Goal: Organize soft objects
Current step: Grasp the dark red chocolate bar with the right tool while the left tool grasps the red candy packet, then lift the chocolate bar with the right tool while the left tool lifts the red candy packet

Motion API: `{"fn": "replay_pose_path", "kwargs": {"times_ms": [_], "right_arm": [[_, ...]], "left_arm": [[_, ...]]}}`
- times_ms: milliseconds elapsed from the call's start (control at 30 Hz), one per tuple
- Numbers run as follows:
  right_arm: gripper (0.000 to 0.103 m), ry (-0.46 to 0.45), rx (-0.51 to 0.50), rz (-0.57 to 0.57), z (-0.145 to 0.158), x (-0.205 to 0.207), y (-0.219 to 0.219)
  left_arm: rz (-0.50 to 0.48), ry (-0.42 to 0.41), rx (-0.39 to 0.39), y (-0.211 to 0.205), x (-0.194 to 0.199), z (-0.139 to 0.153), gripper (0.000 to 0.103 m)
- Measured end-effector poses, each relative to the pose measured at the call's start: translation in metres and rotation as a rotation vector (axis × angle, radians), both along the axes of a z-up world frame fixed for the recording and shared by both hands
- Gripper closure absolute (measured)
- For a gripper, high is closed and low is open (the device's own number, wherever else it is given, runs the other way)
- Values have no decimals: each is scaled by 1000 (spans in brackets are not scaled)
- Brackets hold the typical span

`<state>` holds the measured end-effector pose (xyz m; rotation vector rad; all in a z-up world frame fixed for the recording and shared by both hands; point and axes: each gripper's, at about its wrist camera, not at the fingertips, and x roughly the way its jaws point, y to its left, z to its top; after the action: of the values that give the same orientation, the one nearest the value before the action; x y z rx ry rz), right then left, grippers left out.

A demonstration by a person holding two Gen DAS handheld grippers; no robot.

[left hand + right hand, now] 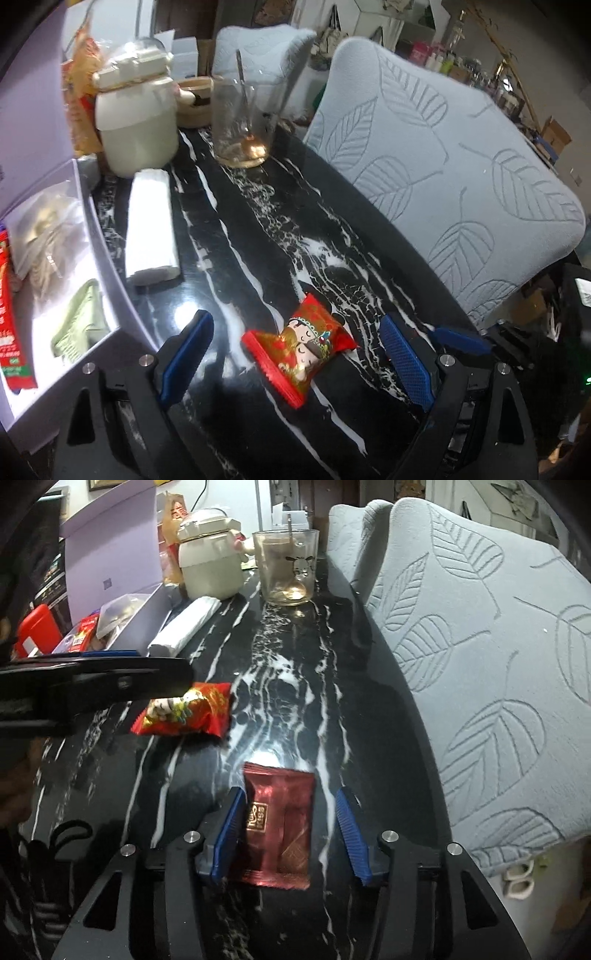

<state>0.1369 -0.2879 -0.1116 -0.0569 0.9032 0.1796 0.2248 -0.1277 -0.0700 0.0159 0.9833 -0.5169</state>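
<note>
Dark red packet (277,827), tissue pack (151,225), glass (242,122), chair (454,166)

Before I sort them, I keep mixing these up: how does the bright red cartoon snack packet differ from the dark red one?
The cartoon packet is bright red and gold, puffy, and lies at an angle between the open left hand-held gripper. The dark packet is deep maroon with small gold print, flatter, and lies lengthwise inside the open right hand-held gripper. Both are sealed wrappers on the black marble table.
</note>
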Motion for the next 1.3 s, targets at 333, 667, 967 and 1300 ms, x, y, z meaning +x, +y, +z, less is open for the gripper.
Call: {"fn": "replay_pose_path", "kwargs": {"times_ms": [333,667,967,1300], "right_arm": [[61,-11,-41,-1,1,-2,-3],[71,-16,-32,3,1,-3,-7],[76,-10,55,-21,2,-11,-11],[76,9,95,-54,2,-37,-12]], "left_arm": [[-82,36,59,-14,2,-22,31],[-136,4,75,-22,-8,-25,67],[-56,29,4,-1,-24,-17,69],[-18,-3,-3,18,-68,2,69]]}}
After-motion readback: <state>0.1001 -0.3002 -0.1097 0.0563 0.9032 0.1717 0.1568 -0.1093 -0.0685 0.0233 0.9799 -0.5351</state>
